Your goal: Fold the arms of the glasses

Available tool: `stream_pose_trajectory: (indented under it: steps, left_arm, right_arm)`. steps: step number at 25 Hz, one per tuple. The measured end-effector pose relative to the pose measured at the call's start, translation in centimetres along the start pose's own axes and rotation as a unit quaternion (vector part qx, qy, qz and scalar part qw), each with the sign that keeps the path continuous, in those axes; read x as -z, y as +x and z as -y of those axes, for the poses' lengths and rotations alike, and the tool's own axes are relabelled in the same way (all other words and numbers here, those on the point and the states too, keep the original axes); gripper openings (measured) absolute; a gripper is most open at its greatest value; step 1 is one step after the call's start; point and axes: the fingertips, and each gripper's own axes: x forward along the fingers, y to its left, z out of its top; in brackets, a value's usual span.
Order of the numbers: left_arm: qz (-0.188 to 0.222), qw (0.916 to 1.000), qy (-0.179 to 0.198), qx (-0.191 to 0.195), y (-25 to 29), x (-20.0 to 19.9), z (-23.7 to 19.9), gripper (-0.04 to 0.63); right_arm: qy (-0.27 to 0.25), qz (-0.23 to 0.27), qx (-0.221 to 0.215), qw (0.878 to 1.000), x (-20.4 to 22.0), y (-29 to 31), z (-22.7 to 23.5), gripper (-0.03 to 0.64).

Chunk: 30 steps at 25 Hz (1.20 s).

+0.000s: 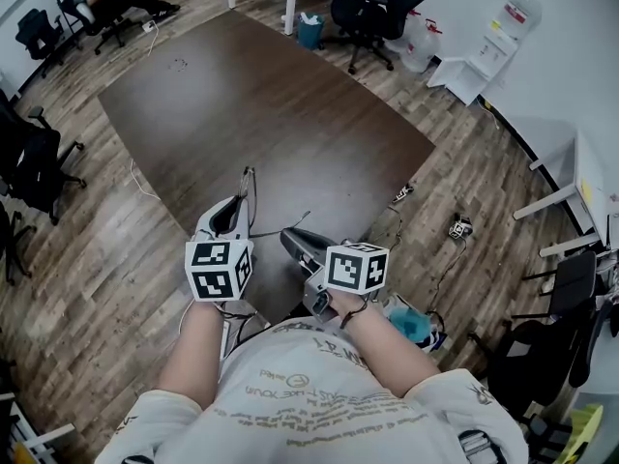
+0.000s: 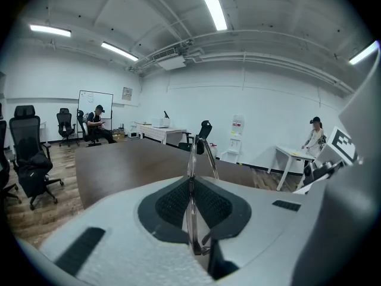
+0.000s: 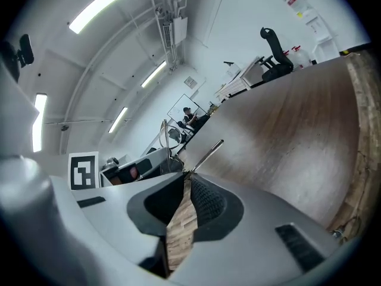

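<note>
Above the near corner of the table (image 1: 290,114), the left gripper (image 2: 191,182) clamps the glasses (image 2: 191,159) by their front, rim upright. One arm (image 3: 208,153) sticks out sideways over that corner, where the right gripper (image 3: 186,176) pinches it partway along, jaws closed; folding probably means swinging it inward.

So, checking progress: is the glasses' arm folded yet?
Spread: the arm angles away from the glasses, pinched by the right gripper.

This is an open-plan office. A large dark conference bench (image 1: 261,114) stands on wood-plank flooring (image 1: 87,259), with black swivel office chairs (image 1: 382,8) scattered about. White desks (image 2: 156,130) line the walls, beside a whiteboard (image 2: 94,105) and a water dispenser (image 2: 237,133), and fluorescent strip lights (image 2: 208,5) run overhead.
</note>
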Motion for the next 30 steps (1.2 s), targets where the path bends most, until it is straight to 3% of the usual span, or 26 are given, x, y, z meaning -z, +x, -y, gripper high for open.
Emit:
stream_pose_trajectory:
  steps: [13, 30]
  left_arm:
    - [-0.014, 0.9973, 0.058, 0.043, 1.0, 0.6, 3.0, 0.037]
    - [-0.046, 0.9878, 0.131, 0.07, 2.0, 2.2, 5.3, 0.037]
  right_arm:
    - [-0.019, 0.043, 0.002, 0.999, -3.1, 0.2, -0.6, 0.031]
    - [-0.026, 0.042, 0.004, 0.999, -3.7, 1.3, -0.2, 0.02]
